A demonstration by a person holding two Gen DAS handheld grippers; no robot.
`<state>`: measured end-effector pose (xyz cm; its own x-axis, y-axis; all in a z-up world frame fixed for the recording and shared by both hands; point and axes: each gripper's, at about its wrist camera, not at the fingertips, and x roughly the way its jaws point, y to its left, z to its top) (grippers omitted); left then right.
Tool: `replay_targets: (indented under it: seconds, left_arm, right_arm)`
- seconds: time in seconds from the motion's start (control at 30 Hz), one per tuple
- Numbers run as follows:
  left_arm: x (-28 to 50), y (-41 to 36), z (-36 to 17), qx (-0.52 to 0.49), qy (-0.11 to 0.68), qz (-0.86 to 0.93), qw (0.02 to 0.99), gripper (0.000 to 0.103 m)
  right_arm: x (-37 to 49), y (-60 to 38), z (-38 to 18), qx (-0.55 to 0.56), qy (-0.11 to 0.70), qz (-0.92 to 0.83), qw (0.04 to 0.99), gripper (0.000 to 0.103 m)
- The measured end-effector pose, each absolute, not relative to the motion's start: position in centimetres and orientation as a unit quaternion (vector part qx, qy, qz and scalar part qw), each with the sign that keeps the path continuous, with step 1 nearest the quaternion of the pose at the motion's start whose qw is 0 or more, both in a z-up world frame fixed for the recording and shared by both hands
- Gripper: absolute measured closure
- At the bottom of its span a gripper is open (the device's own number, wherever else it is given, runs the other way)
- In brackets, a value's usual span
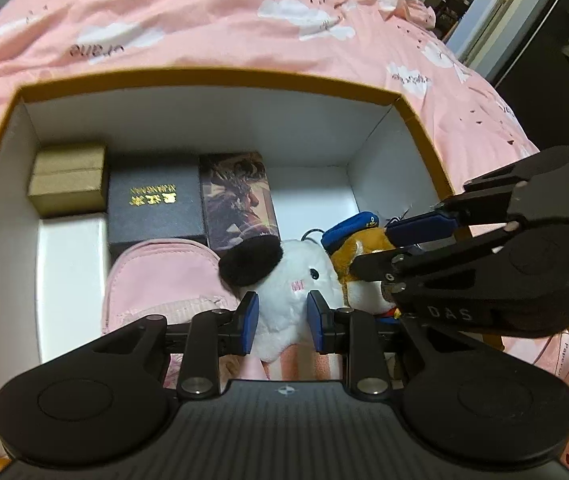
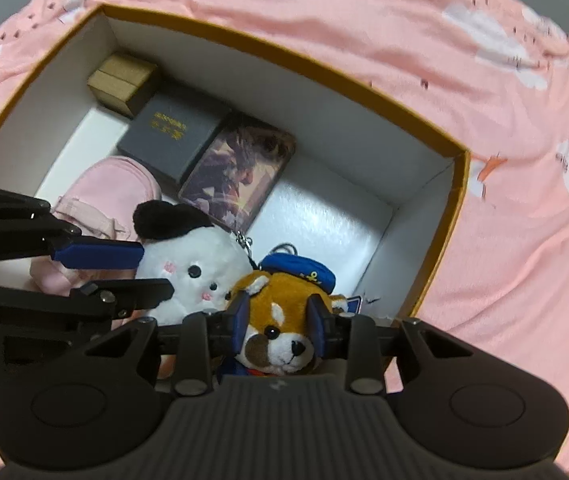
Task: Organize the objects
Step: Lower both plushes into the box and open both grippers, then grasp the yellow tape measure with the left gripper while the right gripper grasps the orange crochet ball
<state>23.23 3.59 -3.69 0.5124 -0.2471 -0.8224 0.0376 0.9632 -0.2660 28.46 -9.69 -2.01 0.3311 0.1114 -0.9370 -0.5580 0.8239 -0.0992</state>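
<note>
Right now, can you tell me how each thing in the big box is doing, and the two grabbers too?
Big box: open, no lid on.
White plush: inside, clamped by left gripper.
Dog plush: inside, hat on, clamped by right gripper.
Pink pouch: lying flat.
Tan box: closed.
Dark box: closed.
Picture box: closed, flat.

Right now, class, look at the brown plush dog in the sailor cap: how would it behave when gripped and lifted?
The brown plush dog is furry and stuffed, so it would probably squash between the right gripper pads, feel light, and flop rather than roll.
</note>
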Motion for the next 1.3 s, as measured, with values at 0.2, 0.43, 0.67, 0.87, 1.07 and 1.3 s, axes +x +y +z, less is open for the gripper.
replay_targets:
  seconds: [0.2, 0.43, 0.67, 0.87, 1.07, 1.3]
  left_arm:
    - [19.8, 3.1, -1.3, -0.095, 0.454, -0.084, 0.882, 0.073]
    - [15.9, 2.6, 1.5, -0.047, 0.449, -0.087, 0.888, 0.073]
    - [12.4, 3.0, 1.4, -0.021, 0.467, -0.079, 0.88, 0.073]
    - [9.5, 3.1, -0.6, -0.007, 0.493, -0.073, 0.867, 0.073]
    - [8.0, 3.6, -2.5, -0.013, 0.515, -0.049, 0.856, 0.073]
    - [7.1, 3.7, -4.2, -0.009, 0.541, -0.051, 0.839, 0.073]
  right_arm:
    - [24.3, -10.5, 1.3, -0.203, 0.456, 0.213, 0.84, 0.068]
    - [18.9, -12.5, 4.5, -0.132, 0.407, 0.23, 0.874, 0.068]
    - [13.6, -13.2, 3.8, -0.073, 0.406, 0.25, 0.876, 0.065]
    - [10.7, -13.1, 0.1, -0.058, 0.457, 0.229, 0.857, 0.053]
    - [9.7, -13.1, -4.2, -0.042, 0.526, 0.2, 0.825, 0.05]
    - [8.2, -12.6, -6.4, -0.05, 0.56, 0.194, 0.804, 0.046]
